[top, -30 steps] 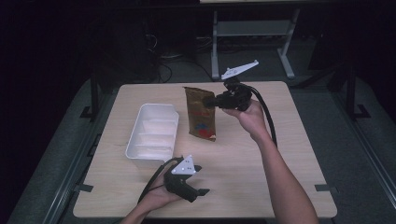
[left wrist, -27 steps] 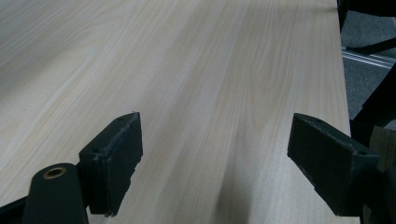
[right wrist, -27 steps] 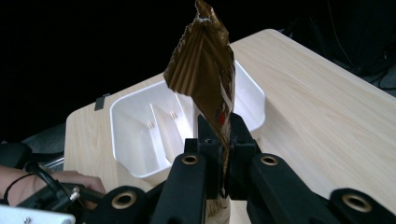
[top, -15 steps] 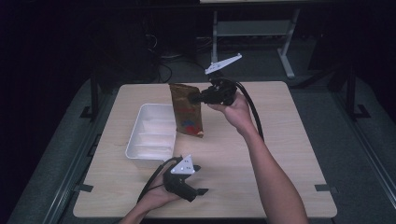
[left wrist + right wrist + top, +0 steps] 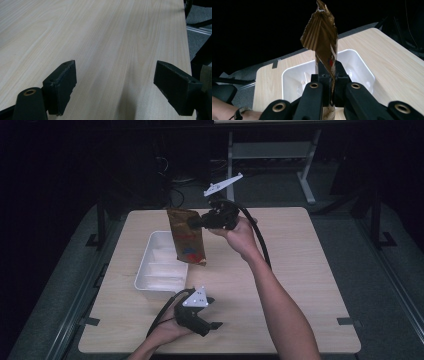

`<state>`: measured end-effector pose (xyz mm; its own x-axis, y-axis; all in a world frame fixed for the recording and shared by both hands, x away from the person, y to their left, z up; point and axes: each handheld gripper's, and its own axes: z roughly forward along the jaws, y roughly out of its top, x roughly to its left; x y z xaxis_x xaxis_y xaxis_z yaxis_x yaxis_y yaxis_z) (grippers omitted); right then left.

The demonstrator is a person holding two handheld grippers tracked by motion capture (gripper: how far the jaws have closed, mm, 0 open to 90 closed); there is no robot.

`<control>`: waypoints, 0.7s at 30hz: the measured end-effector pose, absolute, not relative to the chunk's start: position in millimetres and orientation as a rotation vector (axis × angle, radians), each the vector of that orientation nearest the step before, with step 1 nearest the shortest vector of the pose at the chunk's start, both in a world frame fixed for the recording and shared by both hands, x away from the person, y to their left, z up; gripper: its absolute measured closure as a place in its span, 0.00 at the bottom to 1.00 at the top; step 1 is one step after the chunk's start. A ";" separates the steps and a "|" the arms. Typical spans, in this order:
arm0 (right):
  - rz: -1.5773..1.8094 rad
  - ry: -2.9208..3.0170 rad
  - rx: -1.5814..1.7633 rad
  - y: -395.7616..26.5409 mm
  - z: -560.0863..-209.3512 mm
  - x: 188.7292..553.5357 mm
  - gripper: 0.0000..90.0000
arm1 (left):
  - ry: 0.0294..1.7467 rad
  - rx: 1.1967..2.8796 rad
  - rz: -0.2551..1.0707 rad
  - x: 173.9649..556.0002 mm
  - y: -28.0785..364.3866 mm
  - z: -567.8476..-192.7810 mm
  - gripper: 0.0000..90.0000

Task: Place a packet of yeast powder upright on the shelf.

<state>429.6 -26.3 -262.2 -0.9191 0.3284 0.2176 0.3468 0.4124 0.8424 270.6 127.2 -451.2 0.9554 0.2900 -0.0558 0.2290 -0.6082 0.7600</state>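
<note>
Well, over on the left the white tray (image 5: 161,265) sat on the counter (image 5: 300,270), divided inside, looking empty as far as I could make out. Near the front edge the left hand-held gripper (image 5: 216,325) rested low over bare wood, its jaws standing wide apart with nothing between them, as the left gripper view showed plainly.

Moving right, the brown pouch (image 5: 186,236) hung in the air over the tray's near right corner, clear of the counter. The right hand-held gripper (image 5: 194,223) was clamped tight on its upper edge, and the pouch dangled below. In the right gripper view the pouch (image 5: 322,37) rose crumpled and twisted between the closed jaws, with the tray (image 5: 362,65) spread out beneath.

Risk, as I judged it: that pinch was on a thin, creased edge of slick foil, so a quick swing could have let the pouch slide out and drop onto the counter beside the tray. It also hung nearly upright and looked longer than the tray was wide across, so lowering it straight could have stood it on end or left it propped on the rim. A low pass might have nudged the light tray and pushed it out of place.

The count: one tray, one pouch, two hand-held grippers, one counter
</note>
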 end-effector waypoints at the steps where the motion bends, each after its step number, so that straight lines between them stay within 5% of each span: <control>1: -1.580 -2.622 -0.614 -22.3 -260.6 430.1 0.97 | 0.362 2.246 0.092 271.0 127.7 -451.2 0.20; 21: -1.566 -2.559 -0.525 25.3 -274.2 433.6 0.97 | 0.353 2.255 0.086 270.1 127.4 -452.7 0.20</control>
